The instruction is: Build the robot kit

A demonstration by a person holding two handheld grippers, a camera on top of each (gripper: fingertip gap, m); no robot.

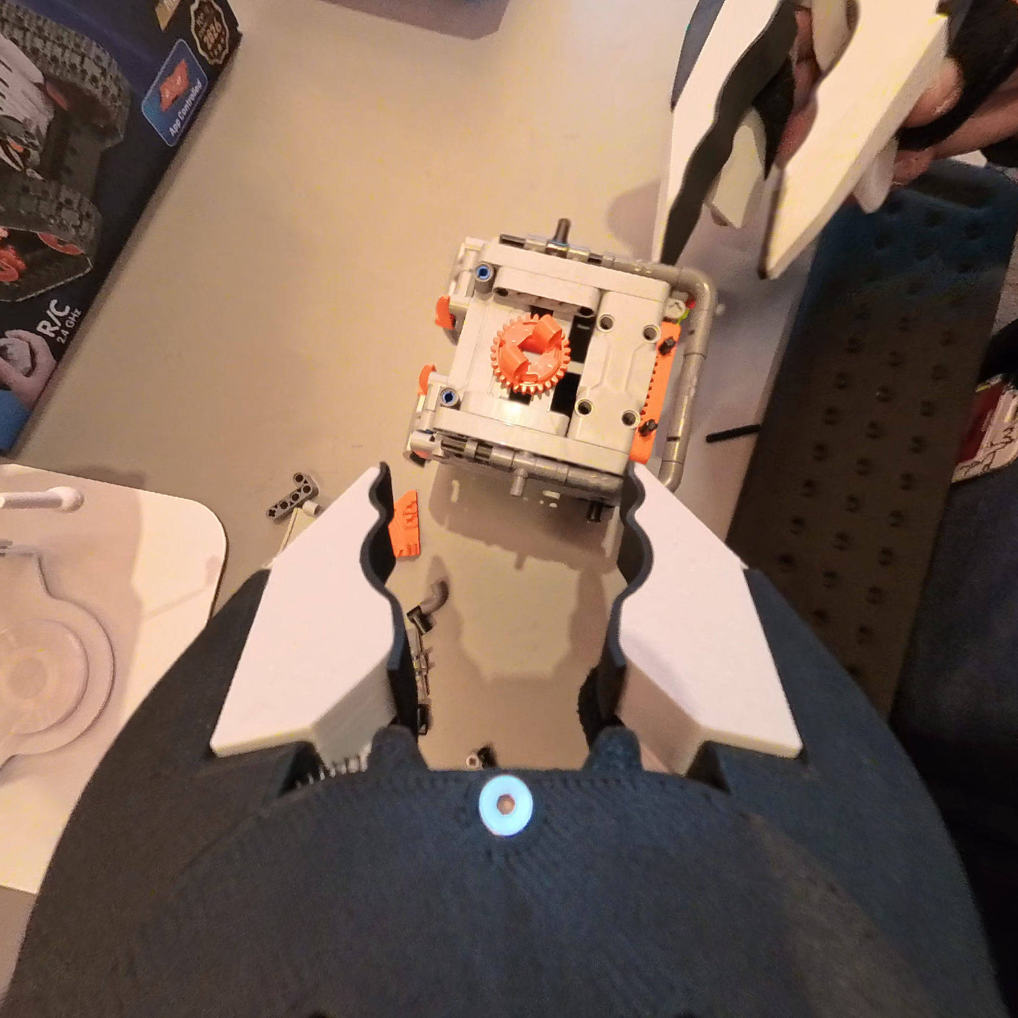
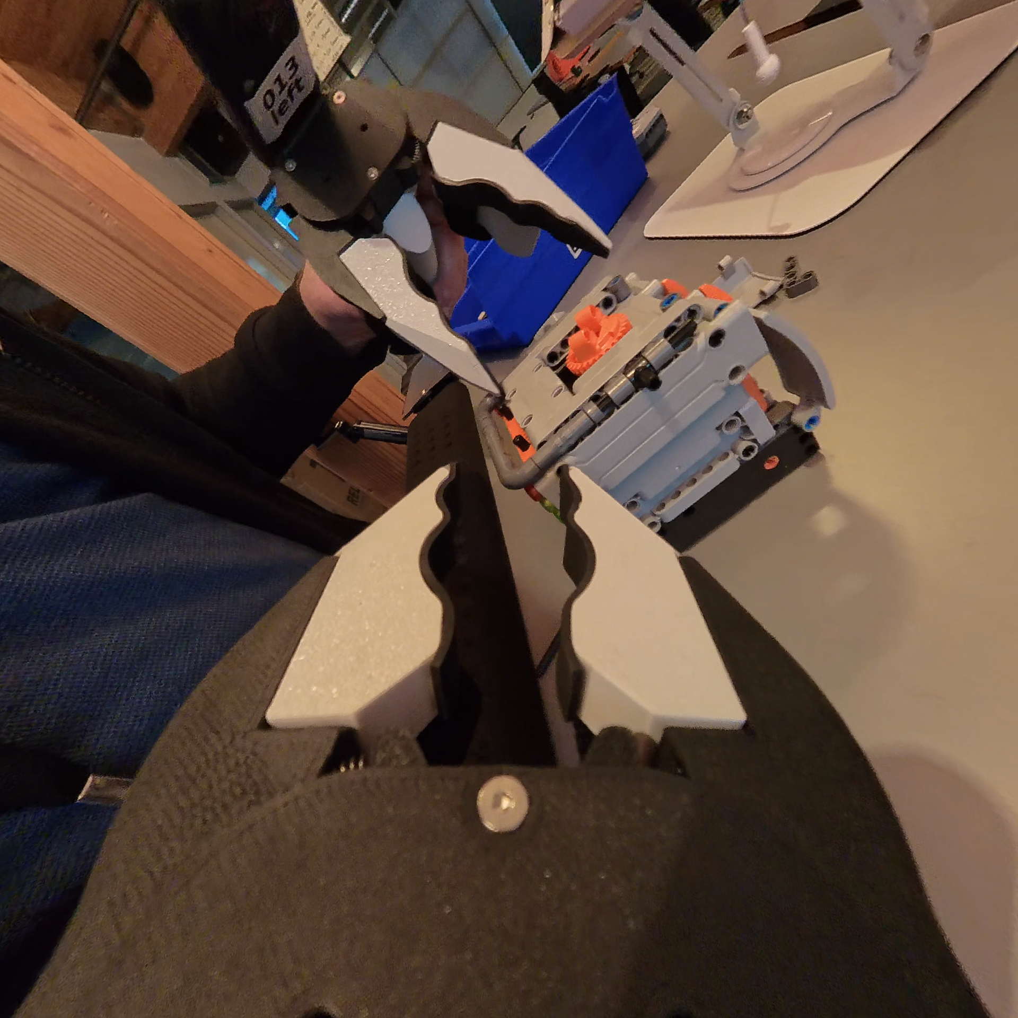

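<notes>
The left tool is spread wide and empty above the tabletop, just short of the grey block assembly with its orange gear. The right tool, also parted and empty, sits near the assembly's corner. A printed box lies left; a label sticks on the left tool's body.

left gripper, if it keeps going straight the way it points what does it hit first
Likely the grey brick assembly: the open left gripper points at its near edge, though depth is unclear.
</notes>
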